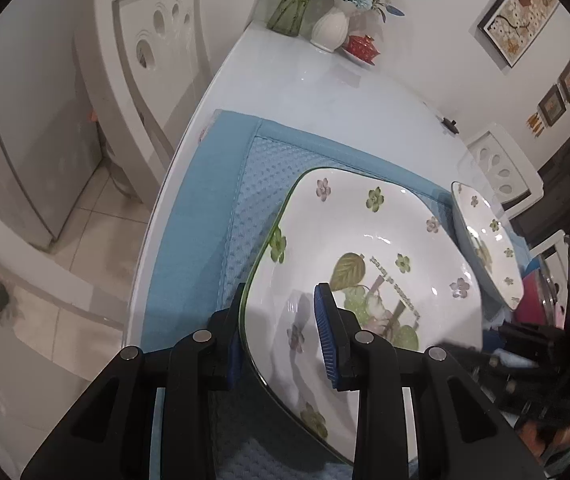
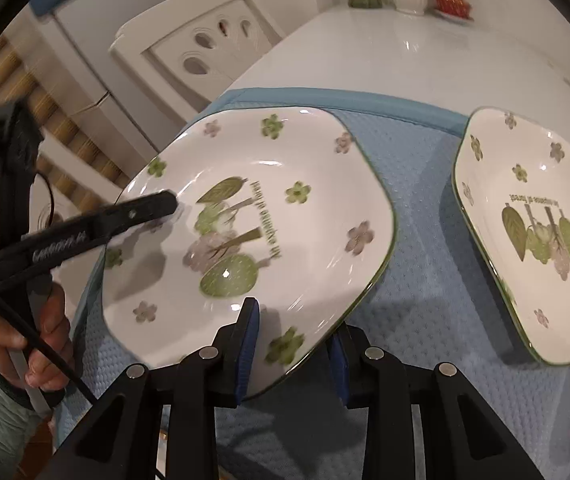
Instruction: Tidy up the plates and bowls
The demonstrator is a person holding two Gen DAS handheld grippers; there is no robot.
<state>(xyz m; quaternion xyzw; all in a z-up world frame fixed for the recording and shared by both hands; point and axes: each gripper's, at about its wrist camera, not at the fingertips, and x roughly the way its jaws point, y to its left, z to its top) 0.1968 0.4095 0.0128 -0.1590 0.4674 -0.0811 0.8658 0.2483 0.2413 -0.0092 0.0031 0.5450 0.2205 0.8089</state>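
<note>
We show a square, flower-printed plate (image 2: 245, 216) held tilted above the blue mat (image 2: 417, 216) that covers the near end of the white surface (image 2: 405, 52). Both claws hold this one plate. The right claw (image 2: 293, 344) is closed on the plate's near rim, one blue pad over the glazed face and the other under the edge. The left claw (image 1: 281, 336) is clamped across the rim on the opposite side, its inner finger lying over the well and its outer finger below the edge; in the right wrist view that finger appears as a dark bar reaching in from the left, with the person's hand (image 2: 41, 344) on the handle. A second plate (image 2: 533, 232) of the same pattern lies flat on the mat toward the surface's right edge, apart from the held one. At the far end of the surface stand a white vase (image 1: 331, 30), a glass vase with stems (image 1: 291, 4) and a small red lidded dish (image 1: 363, 46). We judge the plate to be glazed ceramic: stiff, fairly heavy for a rim pinch, slick under the pads and liable to chip or shatter if it slips or lands on its edge. We consider the raised rim the only workable hold, taken at opposing sides as here, so that the weight is shared and the plate cannot swing. We judge that setting it onto the second plate calls for a level, slow descent.
</note>
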